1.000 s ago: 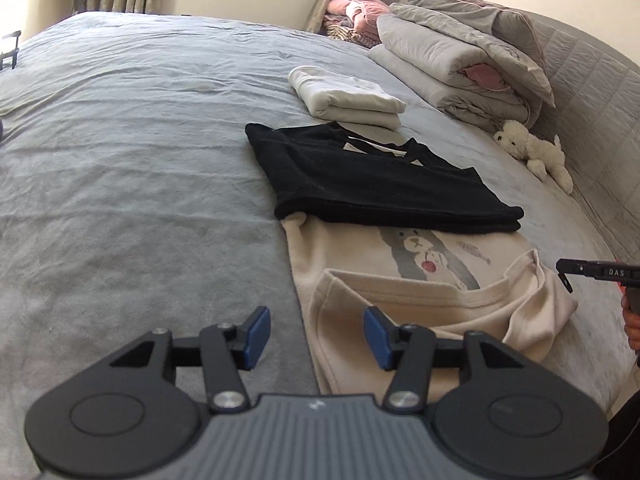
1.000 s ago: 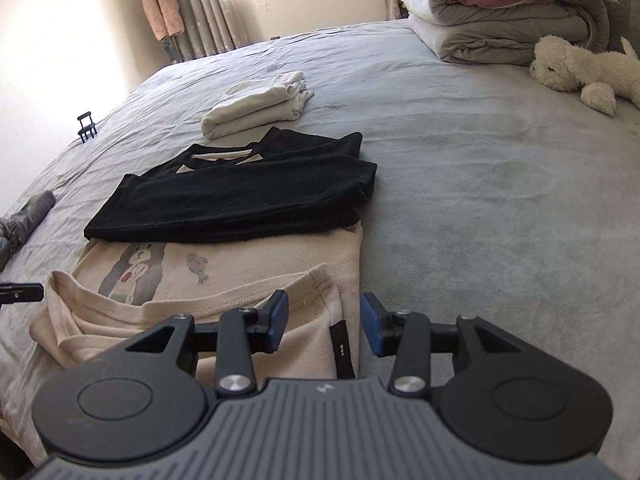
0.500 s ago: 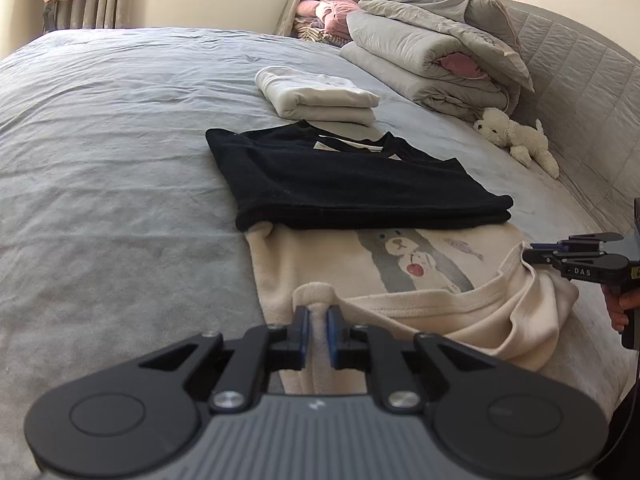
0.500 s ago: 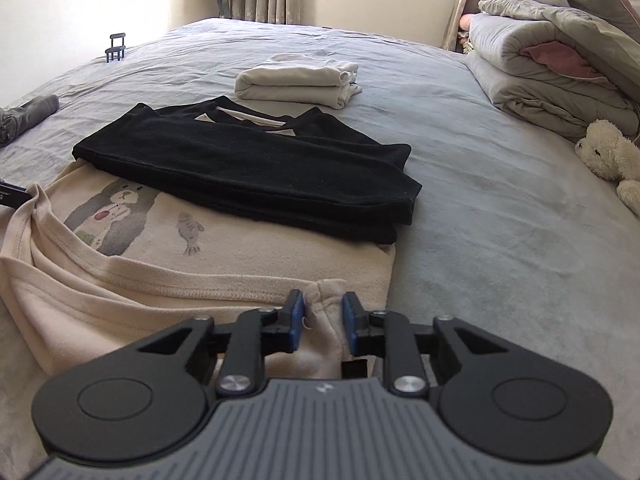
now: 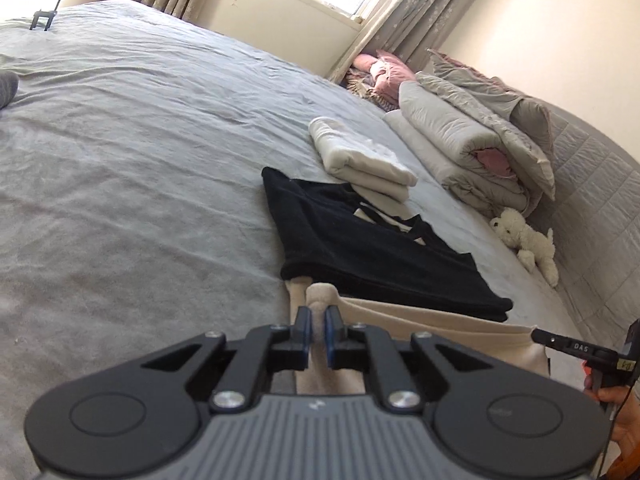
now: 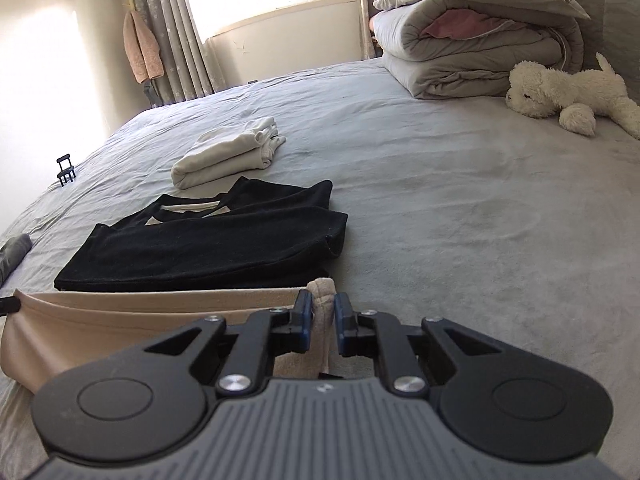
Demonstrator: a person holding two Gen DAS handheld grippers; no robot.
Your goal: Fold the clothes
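Observation:
A cream shirt (image 5: 436, 320) is held off the grey bed, stretched taut between both grippers. My left gripper (image 5: 315, 327) is shut on one corner of it, a bunched tuft poking out above the blue pads. My right gripper (image 6: 321, 320) is shut on the opposite corner, and the cream shirt (image 6: 120, 312) runs as a band to the left. Just beyond lies a folded black garment (image 5: 372, 252), also the folded black garment (image 6: 208, 240). The right gripper's tip shows at the edge of the left wrist view, the right gripper (image 5: 576, 348).
A folded white garment (image 5: 360, 160) lies past the black one. Folded duvets (image 6: 472, 48) and a white plush dog (image 6: 568, 92) sit at the head of the bed (image 5: 120, 160). A small black stand (image 6: 66, 168) is at the bed's far edge. A person's hand (image 5: 620, 408) shows at right.
Both grippers went from open to shut on the cream shirt's near corners, then lifted it. The shirt's printed front is now hidden behind the raised, stretched fabric.

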